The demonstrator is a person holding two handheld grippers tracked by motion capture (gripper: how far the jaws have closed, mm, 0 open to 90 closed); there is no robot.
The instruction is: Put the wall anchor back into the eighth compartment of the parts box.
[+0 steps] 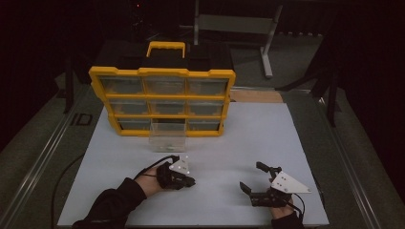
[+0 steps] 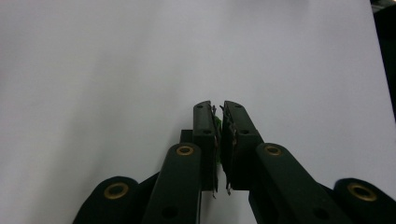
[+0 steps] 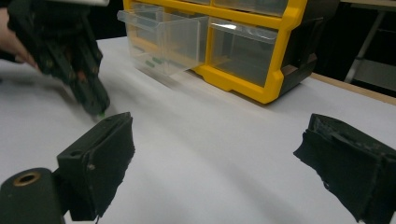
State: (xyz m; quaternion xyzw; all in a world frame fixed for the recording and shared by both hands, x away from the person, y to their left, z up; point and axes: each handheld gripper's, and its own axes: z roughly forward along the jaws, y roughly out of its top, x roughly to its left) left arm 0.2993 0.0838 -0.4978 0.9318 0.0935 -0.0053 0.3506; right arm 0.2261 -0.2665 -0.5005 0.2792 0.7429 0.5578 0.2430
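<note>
High view: left tongs [image 1: 190, 181] low on the white mat [image 1: 248, 138], jaws pressed together, tips pointing right. Right tongs [image 1: 253, 177] well apart to their right, jaws spread wide w/ nothing between. Yellow organizer [image 1: 162, 72] stands upright beyond both; clear drawer [image 1: 167, 135] pulled out of its bottom row, just beyond left tongs.

Left gripper view: left tongs [image 2: 218, 122] pinching a small green bit [image 2: 218, 125], jaws nearly touching, green showing at inner face of the left pad. Bare mat beyond the tips.

Right gripper view: right tongs [image 3: 215, 135] spread, pads far apart, mat between. Left tongs [image 3: 99, 109] ahead-left, blurred, tips down at the mat, green speck at the tip. Drawer [image 3: 163, 42] beyond them, a few green bits inside.
</note>
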